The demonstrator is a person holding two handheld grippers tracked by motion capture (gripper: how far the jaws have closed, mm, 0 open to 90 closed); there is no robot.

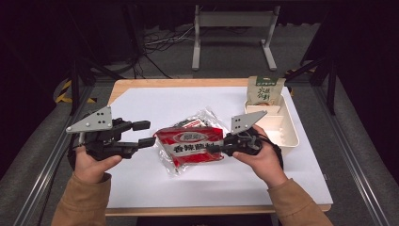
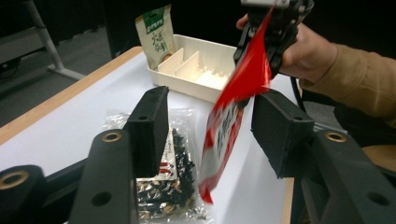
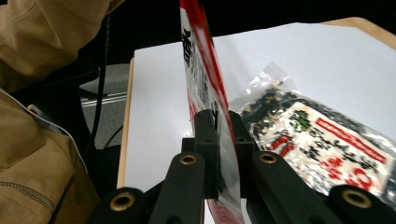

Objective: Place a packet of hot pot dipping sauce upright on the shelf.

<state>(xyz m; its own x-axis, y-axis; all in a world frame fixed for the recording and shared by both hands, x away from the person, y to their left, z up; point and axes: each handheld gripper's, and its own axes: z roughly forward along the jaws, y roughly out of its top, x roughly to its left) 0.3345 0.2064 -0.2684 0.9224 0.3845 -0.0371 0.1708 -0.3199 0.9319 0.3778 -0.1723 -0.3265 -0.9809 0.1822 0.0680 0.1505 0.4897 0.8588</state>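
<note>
Here the red packet (image 1: 190, 146) hangs above the bench (image 1: 141, 183), clamped at its right edge in the right claw (image 1: 221, 149); the right gripper view shows both black pads pressed flat on the thin foil. Its face carries a white oval logo and a line of bold white Chinese characters on red, too small to read for certain. The left claw (image 1: 143, 133) stands apart at the packet's left edge; in the left gripper view the packet's lower end (image 2: 224, 140) hangs between the two spread jaws, and neither pad presses on it.

Under the red packet lies a clear bag (image 1: 200, 120) of dark dried bits, flat on the bench's white sheet; its label shows red and black Chinese print, not legible. At the far right corner stands a white tray (image 1: 288, 136) with dividers. A green and cream pouch (image 1: 266, 89) stands upright at the tray's far end, with large green characters on its front. Both forearms wear tan sleeves (image 1: 82, 202). Beyond the bench, a grey metal stand (image 1: 233, 21) and loose cables (image 1: 160, 42) sit on the floor.
</note>
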